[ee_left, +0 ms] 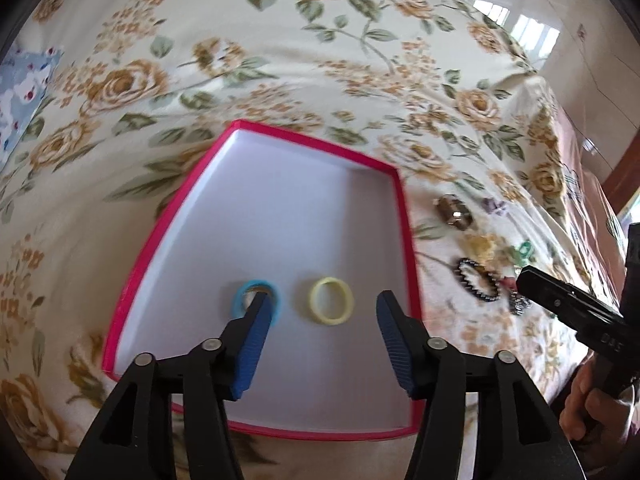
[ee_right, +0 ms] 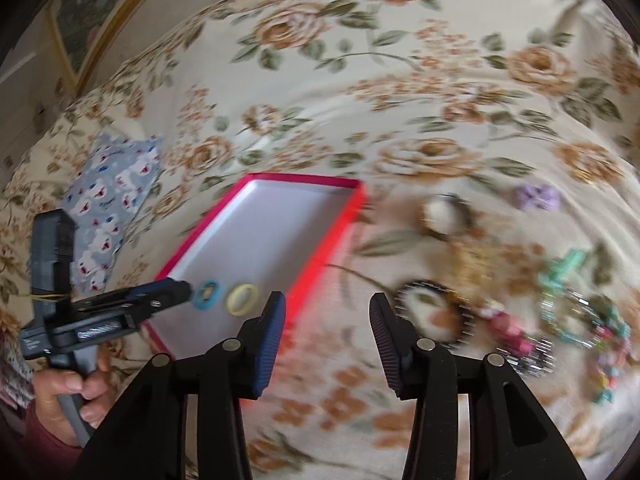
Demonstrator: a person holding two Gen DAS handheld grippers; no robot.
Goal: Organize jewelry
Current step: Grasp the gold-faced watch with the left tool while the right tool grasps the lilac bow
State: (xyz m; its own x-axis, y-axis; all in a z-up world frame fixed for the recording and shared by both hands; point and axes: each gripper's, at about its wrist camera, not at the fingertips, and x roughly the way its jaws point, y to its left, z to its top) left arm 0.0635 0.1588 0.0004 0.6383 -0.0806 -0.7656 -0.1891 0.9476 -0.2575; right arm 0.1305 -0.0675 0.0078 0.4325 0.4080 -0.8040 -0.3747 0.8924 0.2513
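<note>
Currently: left gripper [ee_left: 320, 300] wide, inside tray [ee_left: 316, 142], astride yellow ring [ee_left: 331, 301]; right gripper [ee_right: 327, 300] wide, empty. Risk: left finger nudging blue ring [ee_left: 256, 300] askew.

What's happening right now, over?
Left gripper open over red tray; right gripper open beside it. Blue ring, yellow ring inside. Nothing blocking.

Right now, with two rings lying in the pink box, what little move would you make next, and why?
Probably ease the open right gripper down toward the black beaded bracelet just ahead of it. The blue ring and yellow ring already lie in the pink box, the left gripper is open above them, and more jewelry lies on the floral bedspread.
</note>
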